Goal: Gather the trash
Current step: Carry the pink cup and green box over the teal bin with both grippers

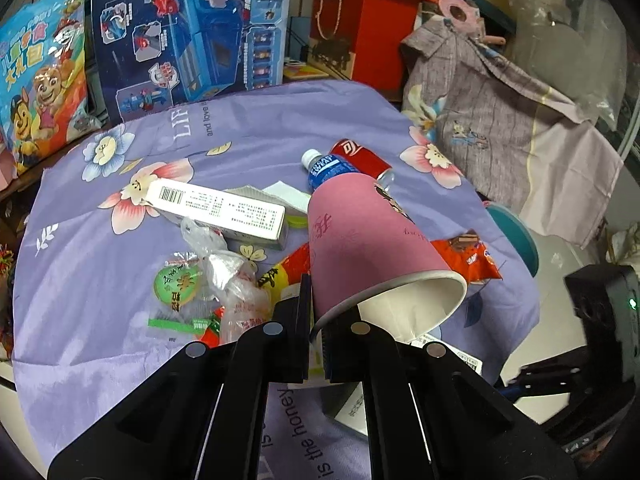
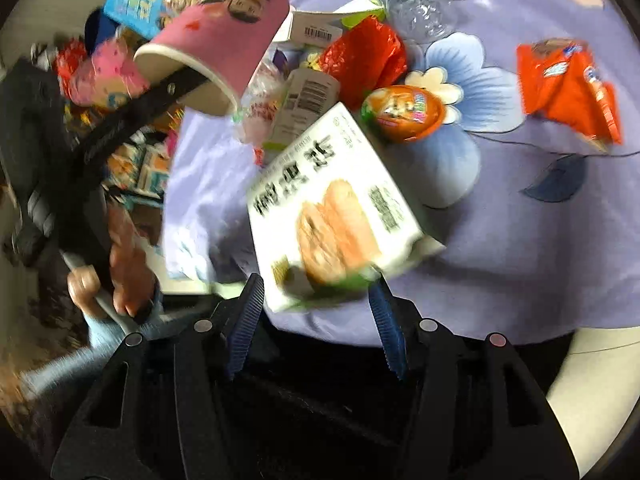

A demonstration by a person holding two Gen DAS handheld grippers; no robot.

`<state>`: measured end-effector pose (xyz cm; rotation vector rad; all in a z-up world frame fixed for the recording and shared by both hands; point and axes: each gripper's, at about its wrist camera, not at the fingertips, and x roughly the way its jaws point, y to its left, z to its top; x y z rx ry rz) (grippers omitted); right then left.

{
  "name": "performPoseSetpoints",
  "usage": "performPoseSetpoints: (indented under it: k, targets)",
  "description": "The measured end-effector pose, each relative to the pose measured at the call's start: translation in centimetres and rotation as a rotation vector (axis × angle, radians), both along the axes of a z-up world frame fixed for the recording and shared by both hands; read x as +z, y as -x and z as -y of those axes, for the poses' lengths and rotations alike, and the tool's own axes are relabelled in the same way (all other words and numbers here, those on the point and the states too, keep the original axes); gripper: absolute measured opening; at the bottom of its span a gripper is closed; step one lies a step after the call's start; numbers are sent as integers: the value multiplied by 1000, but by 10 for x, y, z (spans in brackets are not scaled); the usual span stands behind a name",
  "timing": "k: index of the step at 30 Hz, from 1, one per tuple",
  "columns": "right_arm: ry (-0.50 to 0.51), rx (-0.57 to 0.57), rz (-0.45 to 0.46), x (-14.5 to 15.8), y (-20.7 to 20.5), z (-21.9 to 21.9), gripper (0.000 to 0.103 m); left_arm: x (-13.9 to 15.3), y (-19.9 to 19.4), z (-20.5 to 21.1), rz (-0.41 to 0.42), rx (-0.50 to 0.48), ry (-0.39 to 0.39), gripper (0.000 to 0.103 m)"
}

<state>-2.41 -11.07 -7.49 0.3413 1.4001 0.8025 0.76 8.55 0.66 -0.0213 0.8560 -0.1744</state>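
Note:
My left gripper (image 1: 314,304) is shut on the rim of a pink paper cup (image 1: 372,236), one finger inside and one outside, and holds it tilted above the table. The cup also shows in the right wrist view (image 2: 224,36), at the upper left. My right gripper (image 2: 318,292) is open, its blue-padded fingers on either side of the near end of a white food box (image 2: 332,208) that lies at the table's edge. The frame is blurred, so I cannot tell whether the pads touch it. Wrappers, bottles and boxes lie on the purple floral cloth (image 1: 100,264).
A long white box (image 1: 224,208), plastic bags (image 1: 228,276), a blue-label bottle (image 1: 324,170), a red-label bottle (image 1: 360,156) and orange wrappers (image 2: 568,88) lie on the cloth. An orange round snack cup (image 2: 404,112) sits beside the food box. Toy boxes (image 1: 188,28) stand behind. A teal bin rim (image 1: 516,236) shows at right.

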Motion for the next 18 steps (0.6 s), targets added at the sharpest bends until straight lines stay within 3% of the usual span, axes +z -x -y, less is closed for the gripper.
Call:
performPoseSetpoints:
  k: [4, 5, 7, 9, 12, 18]
  targets:
    - [-69, -54, 2, -3, -11, -14, 48, -5, 2, -4, -12, 8, 2, 5]
    - [-66, -67, 5, -7, -14, -18, 31, -6, 2, -5, -14, 13, 3, 5]
    - [-105, -85, -9, -11, -19, -21, 27, -6, 2, -10, -14, 21, 5, 5]
    - [-99, -100, 50, 2, -21, -25, 12, -5, 3, -14, -12, 34, 5, 5]
    - [-93, -133, 155, 33, -20, -18, 2, -1, 3, -19, -11, 44, 4, 5]
    - [-131, -255, 253, 73, -30, 32, 2, 11, -4, -1, 4, -3, 7, 5]
